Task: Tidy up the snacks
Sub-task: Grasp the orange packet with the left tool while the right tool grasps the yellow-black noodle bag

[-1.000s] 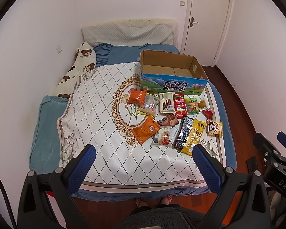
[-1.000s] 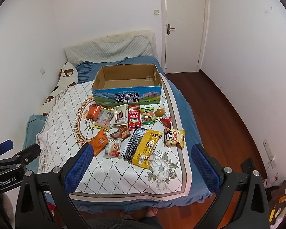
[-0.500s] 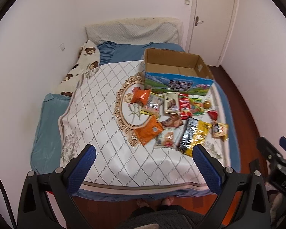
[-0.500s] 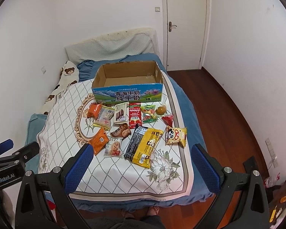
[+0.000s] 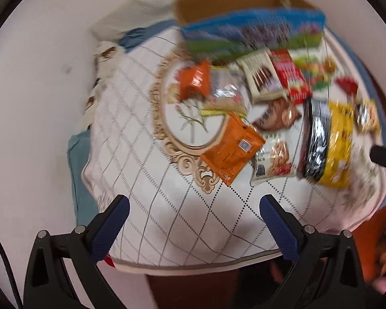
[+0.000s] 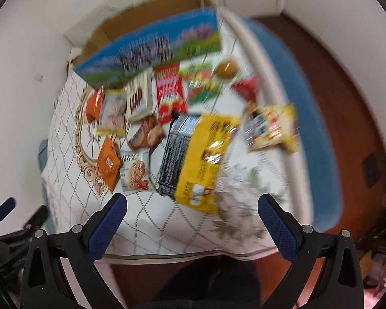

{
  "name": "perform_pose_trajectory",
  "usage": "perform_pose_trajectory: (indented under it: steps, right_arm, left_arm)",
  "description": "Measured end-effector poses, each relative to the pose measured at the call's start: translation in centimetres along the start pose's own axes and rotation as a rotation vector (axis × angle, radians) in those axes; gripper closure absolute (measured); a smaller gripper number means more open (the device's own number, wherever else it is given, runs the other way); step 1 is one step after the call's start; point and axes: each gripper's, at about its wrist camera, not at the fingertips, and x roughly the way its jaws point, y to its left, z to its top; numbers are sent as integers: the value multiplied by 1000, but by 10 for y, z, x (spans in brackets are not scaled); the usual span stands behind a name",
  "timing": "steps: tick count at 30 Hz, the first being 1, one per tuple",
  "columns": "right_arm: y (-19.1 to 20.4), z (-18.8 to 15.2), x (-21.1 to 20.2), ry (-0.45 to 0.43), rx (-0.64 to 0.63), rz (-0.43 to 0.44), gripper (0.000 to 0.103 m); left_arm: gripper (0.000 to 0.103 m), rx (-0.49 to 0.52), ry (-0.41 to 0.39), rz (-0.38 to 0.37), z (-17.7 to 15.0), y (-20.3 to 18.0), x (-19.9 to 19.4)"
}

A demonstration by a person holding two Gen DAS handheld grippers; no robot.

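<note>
Several snack packs lie on the bed's white quilt in front of an open cardboard box with a blue and green printed front. Among them are an orange pack, a yellow and black bag and a red pack. The box, yellow bag and orange pack also show in the right wrist view. My left gripper is open and empty above the quilt's near edge. My right gripper is open and empty too. Both views are blurred.
The bed stands against a white wall on the left with pillows at its head. Wooden floor runs along the right side. The left gripper shows at the lower left of the right wrist view.
Both grippers have moved forward and down toward the bed. The snacks and box now look much larger and closer. Nothing on the bed has moved.
</note>
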Motion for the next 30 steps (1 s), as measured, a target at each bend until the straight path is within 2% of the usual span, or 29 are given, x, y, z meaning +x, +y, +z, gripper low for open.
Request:
perform_pose_trajectory:
  steps: [4,9,14,15,16,17,19,21,22,24,25,26,28,30]
  right_arm:
    - [2,10,53,95,28,-13,0]
    - [9,16,88,139,54,-50,0]
    - [12,24,121,181,132,-70,0]
    - [13,25,126,186,145,-67,0]
    - [14,27,133,193,155,-68,0]
    - [15,29,139,198,163,-74,0]
    - [18,32,149,209,173,-92,0]
    - [21,35,159,217,174,-134,0]
    - [23,35,162,215,170,-144,0]
    - [26,36,167,212,149,-182,5]
    - [29,36,170,217,126,-215,13]
    - [33,35,173,217,93,-230,14]
    - [42,32,174,218,17,-254,14]
    - [57,26,175,227,-104,-295,14]
  left_arm:
    - [0,154,49,4,20,-19,43]
    - [0,323,72,-26,47,-32,98]
    - [3,446,77,-128,64,-42,139]
    - [12,453,82,-157,67,-43,144]
    - [32,446,91,-180,69,-42,151]
    - [43,427,98,-201,71,-40,155]
    - [47,347,133,-243,74,-29,165]
    - [47,199,178,-297,76,-8,173]
    - [47,94,227,-323,76,8,180]
    - [47,-70,294,-383,71,33,192]
    - [47,-144,328,-408,67,44,198]
    - [47,-214,364,-445,61,54,206]
    - [45,-273,385,-492,55,64,213]
    - [41,-272,397,-527,49,65,217]
